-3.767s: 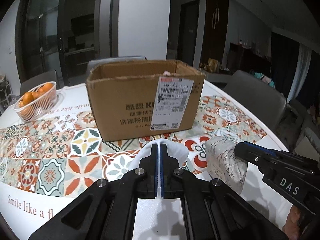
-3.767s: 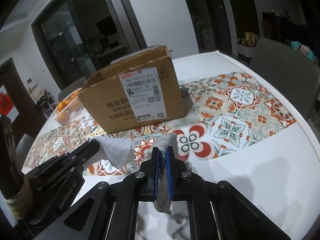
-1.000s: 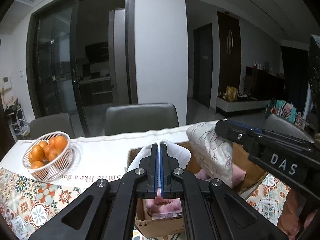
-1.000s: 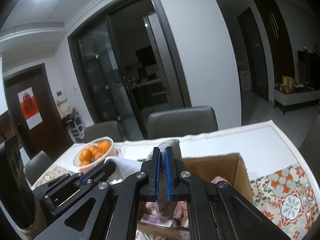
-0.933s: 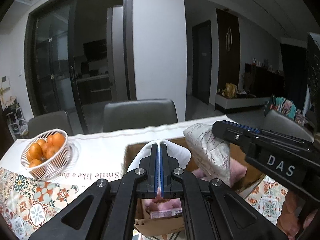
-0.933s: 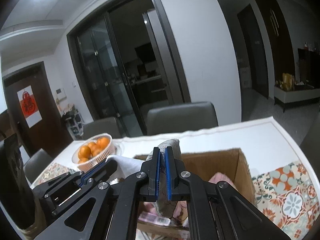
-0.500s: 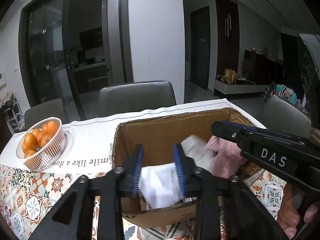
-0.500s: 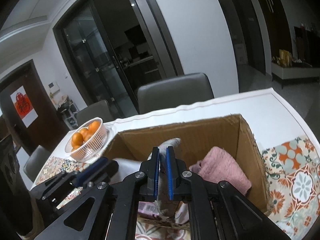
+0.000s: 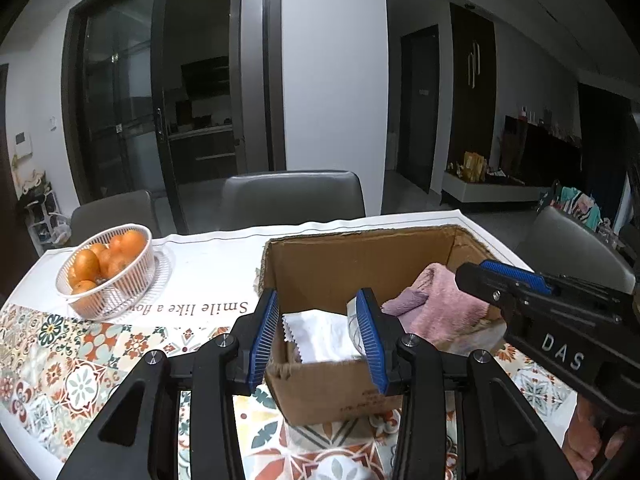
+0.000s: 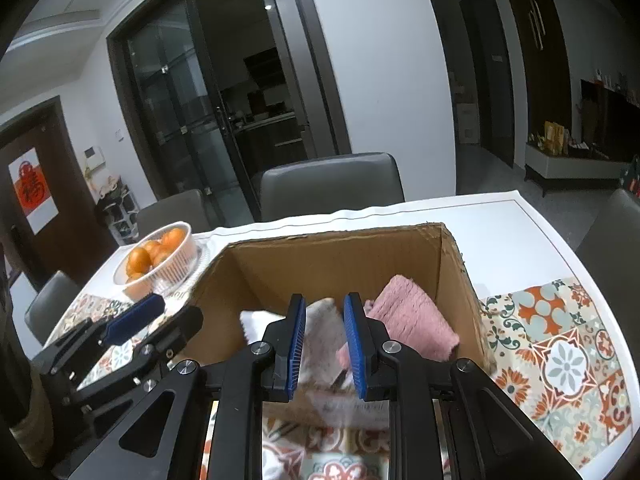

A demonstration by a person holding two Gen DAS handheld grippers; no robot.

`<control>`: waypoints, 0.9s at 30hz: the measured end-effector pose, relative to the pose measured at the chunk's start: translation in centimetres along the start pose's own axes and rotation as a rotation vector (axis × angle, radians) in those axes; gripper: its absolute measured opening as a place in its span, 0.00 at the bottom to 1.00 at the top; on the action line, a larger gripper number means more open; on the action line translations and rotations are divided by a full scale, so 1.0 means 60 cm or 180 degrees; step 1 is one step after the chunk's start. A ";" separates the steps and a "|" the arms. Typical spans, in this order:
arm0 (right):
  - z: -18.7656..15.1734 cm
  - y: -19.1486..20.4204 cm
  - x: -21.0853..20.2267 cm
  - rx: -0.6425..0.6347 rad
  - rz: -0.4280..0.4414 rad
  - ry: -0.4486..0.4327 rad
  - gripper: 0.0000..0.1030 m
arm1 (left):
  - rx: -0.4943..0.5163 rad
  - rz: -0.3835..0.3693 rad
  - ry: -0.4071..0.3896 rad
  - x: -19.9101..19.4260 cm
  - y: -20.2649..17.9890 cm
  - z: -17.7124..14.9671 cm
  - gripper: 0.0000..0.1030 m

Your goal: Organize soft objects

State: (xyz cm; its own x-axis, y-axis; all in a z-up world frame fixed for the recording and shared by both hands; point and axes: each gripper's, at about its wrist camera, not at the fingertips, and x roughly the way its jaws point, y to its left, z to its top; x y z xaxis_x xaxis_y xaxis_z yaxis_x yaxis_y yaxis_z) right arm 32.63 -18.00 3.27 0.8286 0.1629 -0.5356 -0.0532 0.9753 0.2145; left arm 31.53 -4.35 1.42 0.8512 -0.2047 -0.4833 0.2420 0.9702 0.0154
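An open cardboard box (image 9: 340, 392) (image 10: 336, 256) stands on the patterned table. Inside lie a white cloth (image 9: 320, 334) (image 10: 251, 326), a grey patterned cloth (image 10: 323, 334) and a pink towel (image 9: 440, 312) (image 10: 408, 314). My left gripper (image 9: 320, 340) is open above the box's near edge, over the white cloth. My right gripper (image 10: 321, 346) is open over the grey cloth, which sits below and between its fingers. The right gripper also shows in the left wrist view (image 9: 508, 280), and the left gripper in the right wrist view (image 10: 136, 320).
A white basket of oranges (image 9: 108, 270) (image 10: 160, 258) stands on the table at the left, behind the box. Grey chairs (image 9: 292, 200) (image 10: 332, 184) line the far side. The table edge (image 10: 560, 248) runs at the right.
Both grippers carried their cloths from the table up over the box, then opened. The white cloth and the grey cloth dropped into the box.
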 end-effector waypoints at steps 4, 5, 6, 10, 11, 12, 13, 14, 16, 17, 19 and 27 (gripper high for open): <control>-0.009 0.010 -0.038 -0.0041 -0.0027 -0.0035 0.22 | -0.0049 0.0014 -0.0045 -0.040 0.001 -0.001 0.39; -0.011 0.013 -0.048 -0.0054 -0.0033 -0.0046 0.22 | -0.0053 0.0029 -0.0060 -0.055 0.000 -0.001 0.40; -0.013 0.016 -0.059 -0.0060 -0.0033 -0.0063 0.22 | -0.0056 0.0032 -0.0077 -0.066 0.000 -0.002 0.41; -0.025 0.029 -0.106 -0.0080 -0.0049 -0.0094 0.22 | -0.0047 0.0074 -0.0136 -0.113 -0.002 -0.006 0.45; -0.028 0.030 -0.117 -0.0087 -0.0053 -0.0107 0.22 | -0.0042 0.0095 -0.0150 -0.125 -0.003 -0.007 0.47; -0.033 0.034 -0.132 -0.0101 -0.0067 -0.0128 0.22 | -0.0043 0.0120 -0.0172 -0.142 -0.005 -0.010 0.48; -0.035 0.036 -0.142 -0.0113 -0.0082 -0.0139 0.22 | -0.0047 0.0129 -0.0180 -0.149 -0.004 -0.010 0.49; -0.040 0.039 -0.157 -0.0123 -0.0106 -0.0158 0.22 | -0.0053 0.0143 -0.0189 -0.161 -0.004 -0.012 0.50; -0.048 0.043 -0.180 -0.0128 -0.0127 -0.0174 0.22 | -0.0052 0.0173 -0.0209 -0.184 -0.006 -0.017 0.50; -0.052 0.045 -0.190 -0.0131 -0.0139 -0.0176 0.22 | -0.0040 0.0199 -0.0223 -0.199 -0.009 -0.022 0.51; -0.061 0.047 -0.212 -0.0132 -0.0160 -0.0197 0.24 | -0.0017 0.0222 -0.0245 -0.217 -0.011 -0.027 0.55; -0.099 0.056 -0.283 -0.0163 -0.0265 -0.0238 0.33 | 0.0025 0.0321 -0.0337 -0.292 -0.022 -0.063 0.64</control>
State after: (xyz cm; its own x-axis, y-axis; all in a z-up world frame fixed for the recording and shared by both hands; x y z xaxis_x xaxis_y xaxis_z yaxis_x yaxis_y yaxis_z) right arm 15.07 -16.63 8.25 0.8706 0.0712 -0.4869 -0.0091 0.9916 0.1288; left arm 14.51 -1.57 6.55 0.9156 -0.1192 -0.3839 0.1560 0.9855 0.0662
